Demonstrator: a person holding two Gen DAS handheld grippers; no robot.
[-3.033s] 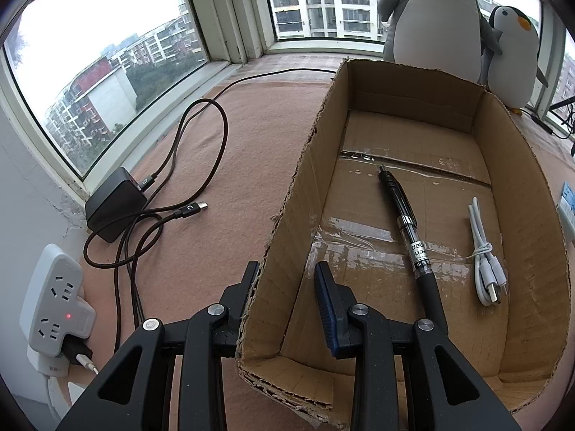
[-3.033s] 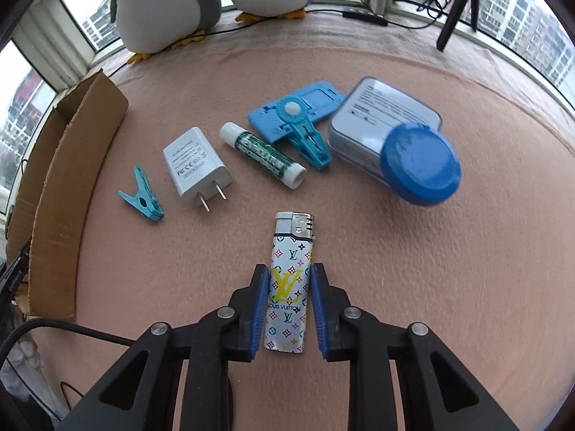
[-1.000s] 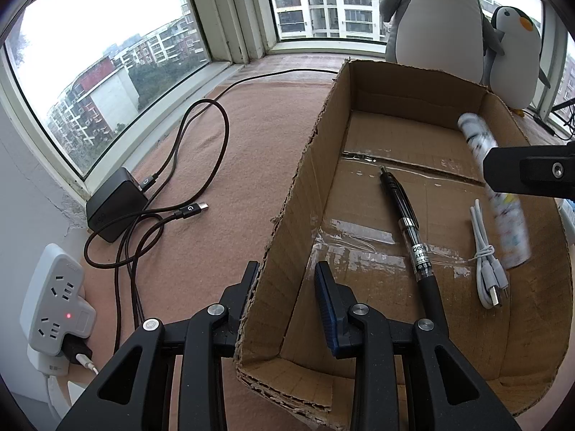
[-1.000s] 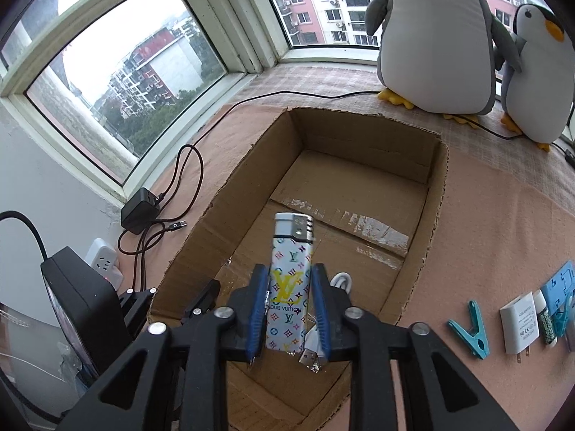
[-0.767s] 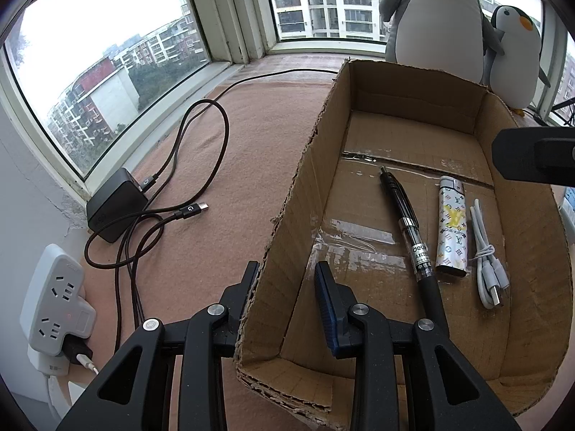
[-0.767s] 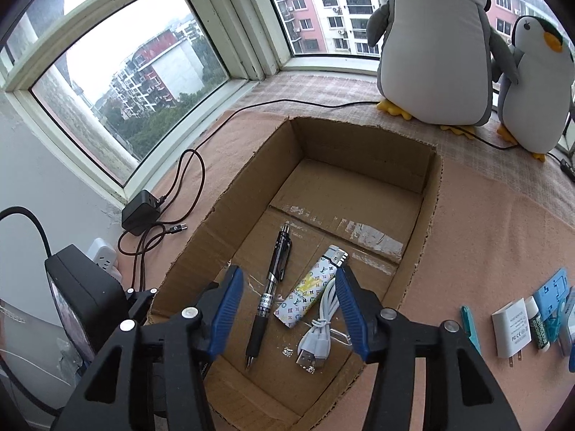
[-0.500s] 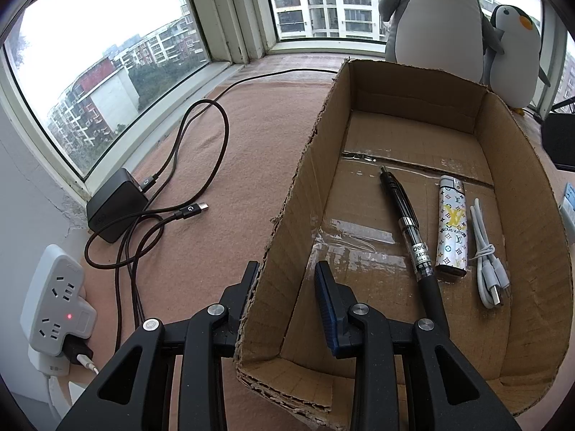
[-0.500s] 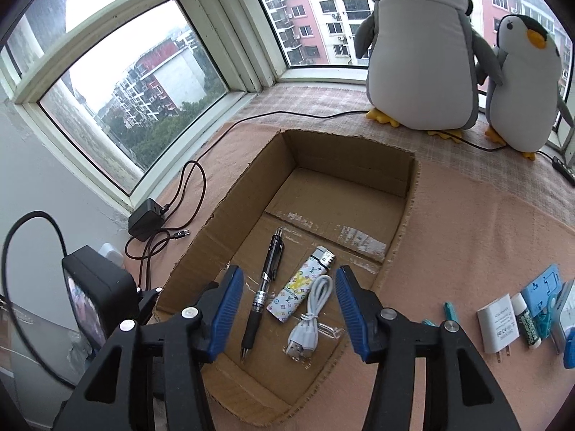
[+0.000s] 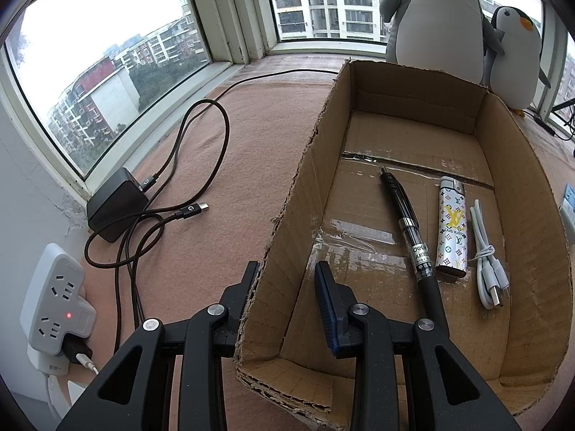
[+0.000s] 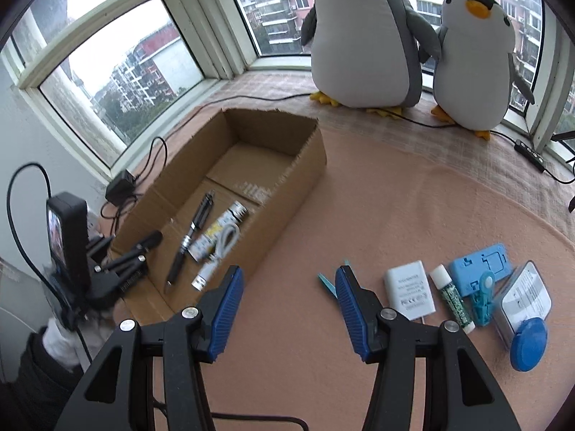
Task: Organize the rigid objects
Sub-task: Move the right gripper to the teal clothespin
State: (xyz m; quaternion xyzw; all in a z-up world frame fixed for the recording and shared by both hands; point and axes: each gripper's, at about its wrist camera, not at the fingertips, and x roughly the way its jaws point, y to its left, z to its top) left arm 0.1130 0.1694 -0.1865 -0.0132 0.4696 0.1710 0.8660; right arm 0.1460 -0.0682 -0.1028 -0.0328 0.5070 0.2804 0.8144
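Left wrist view: my left claw (image 9: 287,280) pinches the box (image 9: 287,215) wall to steady it; lighter (image 9: 452,226) lies inside at two o'clock. My right claw (image 10: 287,287) is spread and empty, facing the clip (image 10: 325,282) at one o'clock.

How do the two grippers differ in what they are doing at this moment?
The left gripper is clamped on the side wall of the cardboard box; the right gripper holds nothing. The left jaws are shut on the wall; the right jaws stand open above the cloth. Both have black arms and blue pads.
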